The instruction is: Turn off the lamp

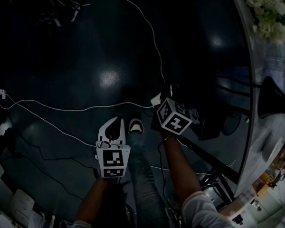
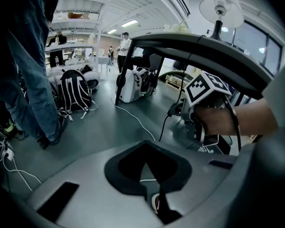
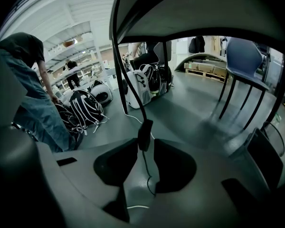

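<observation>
The lamp (image 2: 222, 8), a white shade on a dark stem, stands on the table (image 2: 218, 51) above, seen from below. Its black cord (image 3: 118, 56) drops from the table edge to an inline switch (image 3: 144, 133). My right gripper (image 3: 144, 146) is open, and the switch hangs between its fingertips with no pad clearly pressing on it. From the left gripper view that right gripper (image 2: 179, 111) reaches under the table. My left gripper (image 2: 142, 148) is shut on nothing and hangs to the left, over the floor. In the head view the left gripper (image 1: 115, 126) and right gripper (image 1: 168, 93) point down.
Backpacks (image 3: 85, 108) and bags lie on the floor behind. A blue chair (image 3: 247, 61) stands to the right. A white cable (image 1: 76, 109) crosses the floor. White flowers (image 1: 268, 8) and a dark funnel-shaped object (image 1: 274, 99) sit on the table. People stand far back.
</observation>
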### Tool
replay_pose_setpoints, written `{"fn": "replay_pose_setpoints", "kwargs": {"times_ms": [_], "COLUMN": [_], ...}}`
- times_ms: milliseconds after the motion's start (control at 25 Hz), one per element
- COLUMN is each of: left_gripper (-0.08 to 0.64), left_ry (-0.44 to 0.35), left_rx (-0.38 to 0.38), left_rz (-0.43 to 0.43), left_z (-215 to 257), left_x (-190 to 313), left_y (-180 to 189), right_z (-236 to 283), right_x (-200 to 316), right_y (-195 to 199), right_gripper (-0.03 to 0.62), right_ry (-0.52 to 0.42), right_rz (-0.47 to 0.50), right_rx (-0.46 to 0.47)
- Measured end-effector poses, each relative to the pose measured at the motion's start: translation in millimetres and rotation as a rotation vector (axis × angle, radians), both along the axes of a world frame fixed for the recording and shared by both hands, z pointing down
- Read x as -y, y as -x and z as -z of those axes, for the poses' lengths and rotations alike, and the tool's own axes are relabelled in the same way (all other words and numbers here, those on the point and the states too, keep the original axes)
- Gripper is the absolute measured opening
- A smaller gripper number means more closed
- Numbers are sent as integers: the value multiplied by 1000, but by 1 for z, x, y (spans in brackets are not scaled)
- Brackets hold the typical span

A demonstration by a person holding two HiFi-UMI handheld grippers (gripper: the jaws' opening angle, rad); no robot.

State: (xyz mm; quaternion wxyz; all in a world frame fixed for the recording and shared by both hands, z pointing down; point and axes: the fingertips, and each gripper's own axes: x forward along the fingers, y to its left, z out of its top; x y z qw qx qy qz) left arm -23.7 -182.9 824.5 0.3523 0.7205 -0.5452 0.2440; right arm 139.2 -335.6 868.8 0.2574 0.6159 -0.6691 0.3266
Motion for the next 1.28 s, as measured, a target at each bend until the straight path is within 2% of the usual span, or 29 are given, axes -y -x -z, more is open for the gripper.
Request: {"fn": "replay_pose_setpoints", "kwargs": {"times_ms": [320, 560, 720, 920, 1120, 1280], "left_gripper": [-2, -2, -2, -2, -2, -2], "left_ry": [-5, 0, 1, 3, -9, -20], "left_rx": [-1, 1, 0, 1, 7, 7], "left_rz": [1, 16, 25, 35, 21, -7], "left_z": [1, -2, -3, -3, 5, 27], "left_x": [-4, -7, -11, -18, -25, -36], "left_y": [-4, -6, -8, -9, -10, -9], "right_z": [3, 1, -4, -11, -5, 19], "right_x": [-16, -32, -41, -57, -74, -89], "right_y": [-9, -10, -10, -4, 7, 10], "right_gripper": [92, 90, 35, 5, 0, 0], "right_ry": [3, 30, 57, 96, 109, 94], "right_rz": [-10, 23, 54, 98, 145, 151], "right_rx": [-2, -8, -25, -14, 15, 33]}}
